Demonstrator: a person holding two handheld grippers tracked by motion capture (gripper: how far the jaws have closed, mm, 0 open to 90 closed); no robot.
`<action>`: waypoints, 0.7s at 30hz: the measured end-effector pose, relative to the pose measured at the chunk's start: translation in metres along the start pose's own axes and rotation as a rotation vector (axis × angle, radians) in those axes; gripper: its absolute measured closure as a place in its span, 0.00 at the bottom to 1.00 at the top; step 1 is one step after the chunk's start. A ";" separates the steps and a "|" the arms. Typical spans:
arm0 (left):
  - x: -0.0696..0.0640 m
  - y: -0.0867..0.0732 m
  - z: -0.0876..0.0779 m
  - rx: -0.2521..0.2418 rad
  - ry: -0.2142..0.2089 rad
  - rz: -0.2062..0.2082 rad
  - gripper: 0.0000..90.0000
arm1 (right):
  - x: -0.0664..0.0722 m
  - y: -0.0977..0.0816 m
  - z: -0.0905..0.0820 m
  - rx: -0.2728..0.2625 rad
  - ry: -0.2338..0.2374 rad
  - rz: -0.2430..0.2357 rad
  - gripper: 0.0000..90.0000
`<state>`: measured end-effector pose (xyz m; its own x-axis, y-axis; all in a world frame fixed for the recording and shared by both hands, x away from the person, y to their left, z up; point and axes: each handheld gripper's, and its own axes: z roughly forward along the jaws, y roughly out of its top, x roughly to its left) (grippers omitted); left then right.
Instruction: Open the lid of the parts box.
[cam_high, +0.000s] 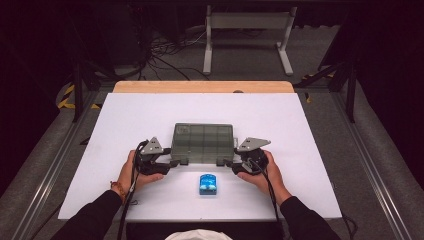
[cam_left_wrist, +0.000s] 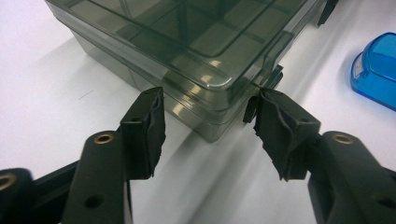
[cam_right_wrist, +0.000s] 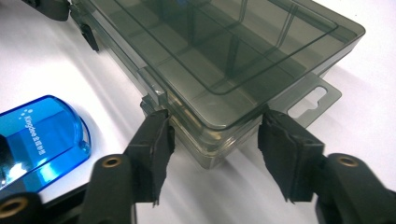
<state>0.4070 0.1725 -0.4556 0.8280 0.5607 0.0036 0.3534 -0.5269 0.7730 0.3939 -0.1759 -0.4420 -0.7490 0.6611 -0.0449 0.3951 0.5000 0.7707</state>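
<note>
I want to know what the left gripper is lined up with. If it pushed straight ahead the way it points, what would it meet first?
The near corner of the smoky compartment box. The left gripper straddles that corner with its jaws on either side, so going on would likely press into the box wall almost at once.

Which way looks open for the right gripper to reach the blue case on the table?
Probably yes: the blue case lies on bare table just beside the right gripper, whose jaws sit at the box corner; nothing stands between.
</note>
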 end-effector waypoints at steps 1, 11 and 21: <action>0.000 0.000 0.000 0.001 0.003 -0.004 0.51 | 0.000 0.000 0.000 0.002 -0.005 -0.003 0.51; -0.002 -0.002 -0.002 0.008 0.014 0.001 0.58 | 0.003 -0.006 -0.004 -0.012 -0.016 -0.022 0.62; -0.004 -0.001 -0.005 -0.002 0.026 0.021 0.63 | 0.004 -0.008 -0.006 -0.016 -0.026 -0.044 0.67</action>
<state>0.4011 0.1739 -0.4534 0.8239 0.5656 0.0362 0.3353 -0.5378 0.7735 0.3843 -0.1805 -0.4449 -0.7515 0.6529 -0.0953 0.3535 0.5204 0.7773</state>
